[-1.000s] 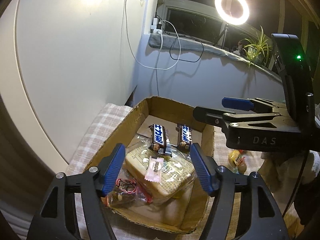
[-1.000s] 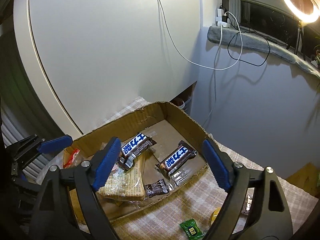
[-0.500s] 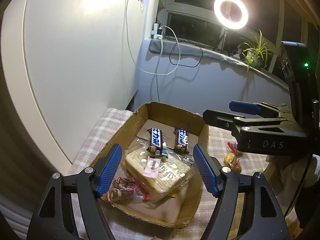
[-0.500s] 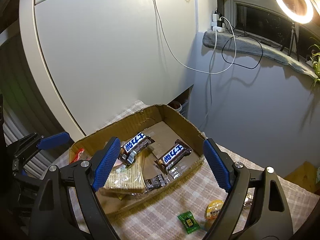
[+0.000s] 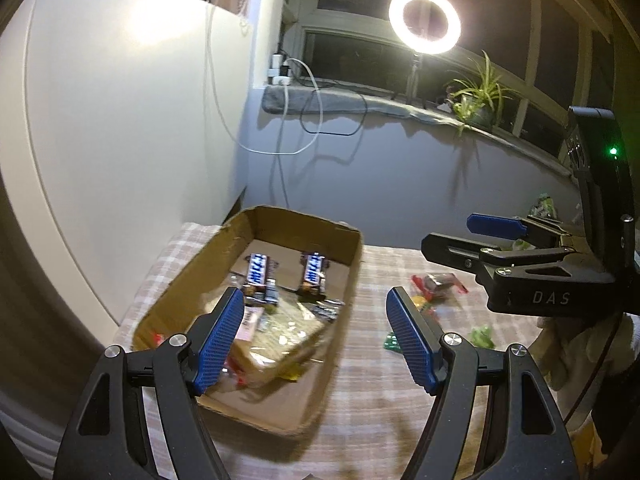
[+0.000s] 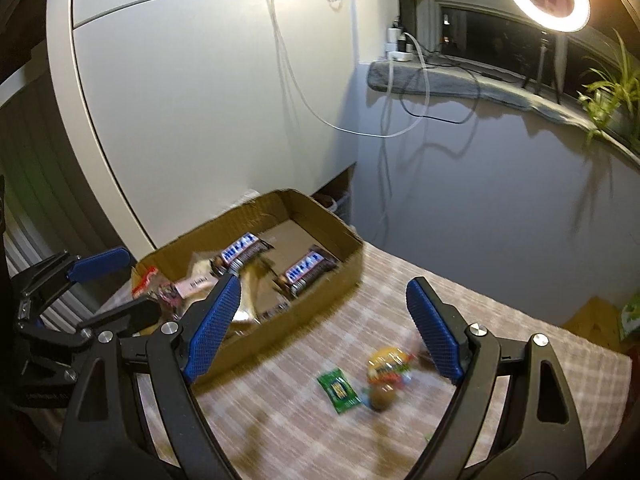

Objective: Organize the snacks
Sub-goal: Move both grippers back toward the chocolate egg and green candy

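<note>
A cardboard box [image 5: 172, 292] [image 6: 320, 304] stands on a checked tablecloth. It holds two chocolate bars [image 5: 258, 272] [image 5: 314, 272], a clear wafer packet [image 5: 288, 332] and a pink candy [image 5: 250, 320]. My left gripper [image 5: 315, 294] hangs open over the box's right wall, with nothing between its pads. My right gripper [image 6: 324, 282] is open and empty too, above the cloth just right of the box. Loose snacks lie on the cloth: a green packet [image 6: 338, 390], a yellow round snack [image 6: 386, 364] and a red-wrapped packet [image 5: 438, 282].
A white cabinet [image 6: 200, 120] rises behind the box, with cables hanging down the wall. The windowsill carries a ring light [image 5: 424, 20] and a plant [image 5: 480, 96]. Pale cloth [image 5: 568, 344] shows under the right gripper body. The table's far edge runs along the wall.
Both grippers have drawn back from the box and swung right, so the loose snacks on the cloth came into view. The left jaws stand slightly wider.
</note>
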The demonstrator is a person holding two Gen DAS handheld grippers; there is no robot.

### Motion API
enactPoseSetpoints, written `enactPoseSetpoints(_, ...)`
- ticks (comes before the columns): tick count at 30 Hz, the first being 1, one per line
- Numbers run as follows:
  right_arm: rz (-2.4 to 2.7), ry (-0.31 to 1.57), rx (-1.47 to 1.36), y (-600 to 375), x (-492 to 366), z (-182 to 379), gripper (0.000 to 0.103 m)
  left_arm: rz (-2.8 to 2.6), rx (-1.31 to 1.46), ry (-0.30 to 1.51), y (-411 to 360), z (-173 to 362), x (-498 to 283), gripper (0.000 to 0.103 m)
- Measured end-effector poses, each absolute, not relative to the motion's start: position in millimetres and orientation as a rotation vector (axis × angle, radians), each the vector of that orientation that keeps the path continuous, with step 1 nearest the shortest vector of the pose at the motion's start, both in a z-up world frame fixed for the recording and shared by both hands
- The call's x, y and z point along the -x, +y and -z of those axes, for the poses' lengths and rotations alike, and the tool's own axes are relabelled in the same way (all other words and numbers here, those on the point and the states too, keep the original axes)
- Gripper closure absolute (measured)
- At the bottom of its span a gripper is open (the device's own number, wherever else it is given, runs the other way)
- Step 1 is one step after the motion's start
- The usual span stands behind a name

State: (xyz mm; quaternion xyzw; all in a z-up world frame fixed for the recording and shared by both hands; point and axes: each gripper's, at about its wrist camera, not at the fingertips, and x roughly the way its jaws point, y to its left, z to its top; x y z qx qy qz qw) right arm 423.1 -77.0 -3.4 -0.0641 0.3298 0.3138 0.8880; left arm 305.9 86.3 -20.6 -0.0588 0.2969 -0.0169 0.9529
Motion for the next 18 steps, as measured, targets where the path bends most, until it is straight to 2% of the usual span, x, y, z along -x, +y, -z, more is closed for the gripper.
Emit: enactPoseSetpoints(18,-0.514,0.745,0.057,-185.8,-411.1,27.5,0.016,0.159,0.109,0.651,22.2,38.9,-309.2,0.029)
